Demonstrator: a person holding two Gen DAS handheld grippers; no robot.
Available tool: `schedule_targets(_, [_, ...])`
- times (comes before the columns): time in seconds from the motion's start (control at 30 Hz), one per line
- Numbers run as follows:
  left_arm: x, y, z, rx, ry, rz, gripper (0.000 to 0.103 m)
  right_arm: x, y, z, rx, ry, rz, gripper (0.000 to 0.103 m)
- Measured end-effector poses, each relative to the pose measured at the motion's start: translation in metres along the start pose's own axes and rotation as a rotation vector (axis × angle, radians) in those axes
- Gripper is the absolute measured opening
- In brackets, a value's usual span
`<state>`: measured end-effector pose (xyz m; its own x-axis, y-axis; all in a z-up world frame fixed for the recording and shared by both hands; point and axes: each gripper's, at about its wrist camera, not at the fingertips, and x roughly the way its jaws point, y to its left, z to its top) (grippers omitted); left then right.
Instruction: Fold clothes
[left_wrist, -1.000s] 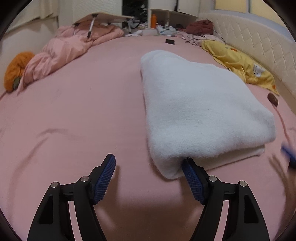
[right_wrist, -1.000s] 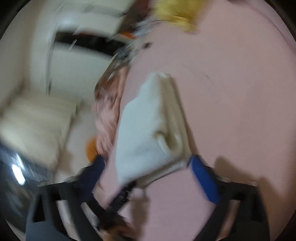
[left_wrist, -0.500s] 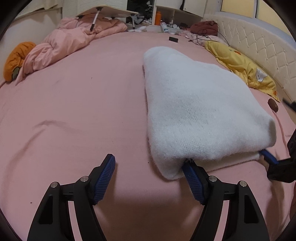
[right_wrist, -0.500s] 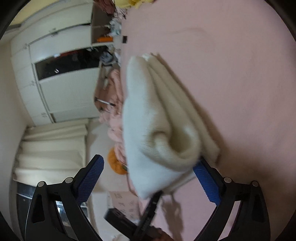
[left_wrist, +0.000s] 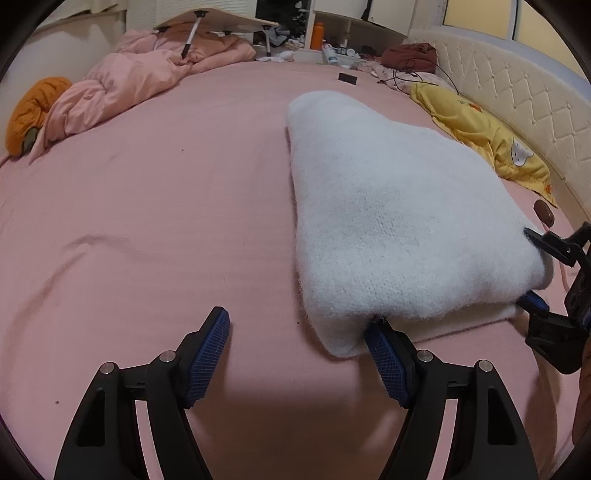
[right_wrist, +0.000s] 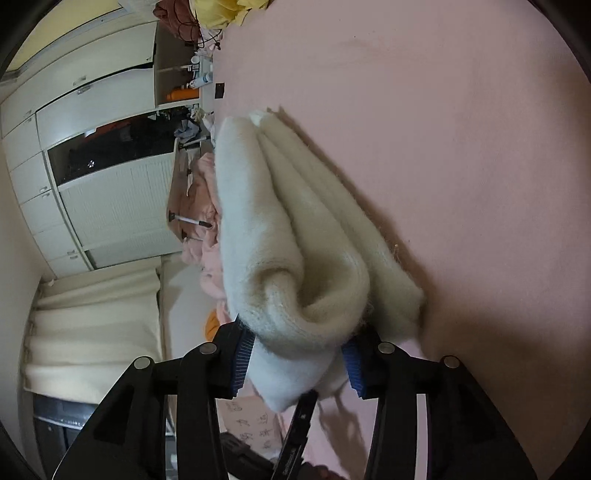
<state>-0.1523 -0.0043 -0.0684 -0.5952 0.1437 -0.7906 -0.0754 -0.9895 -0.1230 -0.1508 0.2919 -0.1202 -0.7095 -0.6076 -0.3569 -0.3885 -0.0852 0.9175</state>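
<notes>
Left wrist view shows the white sweater (left_wrist: 399, 221) folded on the pink bed (left_wrist: 147, 221), the left tongs (left_wrist: 295, 347) spread wide with one blue pad tucked under the sweater's near corner, and the right tongs (left_wrist: 532, 273), half a second ago just arriving at the far corner, now biting over it. Right wrist view shows what the other cannot: the right tongs (right_wrist: 295, 358) squeezed on the rolled fold of the sweater (right_wrist: 295, 258), its stacked layers seen edge-on, and some handwritten characters on a sheet (right_wrist: 251, 424) below, too small to read.
</notes>
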Motion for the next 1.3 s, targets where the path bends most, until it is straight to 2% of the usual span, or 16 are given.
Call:
schedule_targets(0.03, [0.000, 0.000, 0.000, -0.004, 0.001, -0.001, 0.074, -0.005, 0.001, -0.001, -0.003, -0.004, 0.000, 0.045])
schedule_targets(0.1, [0.002, 0.001, -0.001, -0.017, 0.005, -0.009, 0.074, -0.016, 0.000, -0.003, -0.012, -0.040, 0.023, 0.018])
schedule_targets(0.2, [0.003, 0.002, -0.001, -0.032, 0.006, -0.015, 0.074, -0.017, 0.007, 0.001, -0.113, -0.011, -0.002, 0.017])
schedule_targets(0.3, [0.003, 0.002, -0.002, -0.036, 0.004, -0.016, 0.074, -0.014, 0.004, 0.002, -0.060, -0.022, -0.004, 0.032])
schedule_targets(0.37, [0.003, 0.002, -0.001, -0.037, 0.005, -0.016, 0.074, -0.011, 0.004, -0.001, -0.038, -0.047, -0.057, 0.059])
schedule_targets(0.57, [0.003, 0.005, -0.002, -0.046, 0.006, -0.026, 0.074, 0.017, 0.013, -0.009, -0.070, -0.010, -0.021, 0.073])
schedule_targets(0.6, [0.004, 0.005, -0.002, -0.048, 0.007, -0.026, 0.074, 0.029, 0.013, -0.012, -0.060, 0.040, 0.007, 0.072])
schedule_targets(0.67, [0.003, 0.005, -0.002, -0.051, 0.007, -0.024, 0.074, 0.044, 0.011, -0.018, -0.071, 0.089, 0.002, 0.015])
schedule_targets(0.8, [0.004, 0.005, -0.001, -0.054, 0.008, -0.028, 0.074, 0.039, 0.011, -0.032, -0.114, 0.022, -0.018, 0.020])
schedule_targets(0.87, [0.005, 0.005, -0.001, -0.055, 0.007, -0.033, 0.074, 0.038, 0.007, -0.038, -0.088, -0.007, -0.059, 0.042])
schedule_targets(0.97, [0.004, 0.008, -0.002, -0.060, 0.006, -0.036, 0.074, 0.050, 0.002, -0.042, -0.013, -0.004, -0.020, 0.059])
schedule_targets(1.0, [0.004, 0.008, -0.002, -0.062, 0.006, -0.037, 0.074, 0.056, 0.004, -0.043, -0.027, 0.034, -0.008, 0.059])
schedule_targets(1.03, [0.005, 0.008, -0.002, -0.062, 0.006, -0.037, 0.074, 0.061, 0.007, -0.044, -0.055, 0.070, 0.001, 0.020])
schedule_targets(1.07, [0.005, 0.008, -0.002, -0.062, 0.006, -0.037, 0.074, 0.064, 0.010, -0.046, -0.081, 0.085, -0.003, 0.015])
schedule_targets(1.2, [0.005, 0.010, -0.002, -0.063, 0.007, -0.047, 0.074, 0.054, 0.021, -0.050, -0.198, 0.081, -0.088, 0.023])
schedule_targets(1.3, [0.004, 0.014, 0.000, -0.072, 0.008, -0.073, 0.074, 0.029, 0.022, -0.056, -0.239, 0.061, -0.181, 0.042])
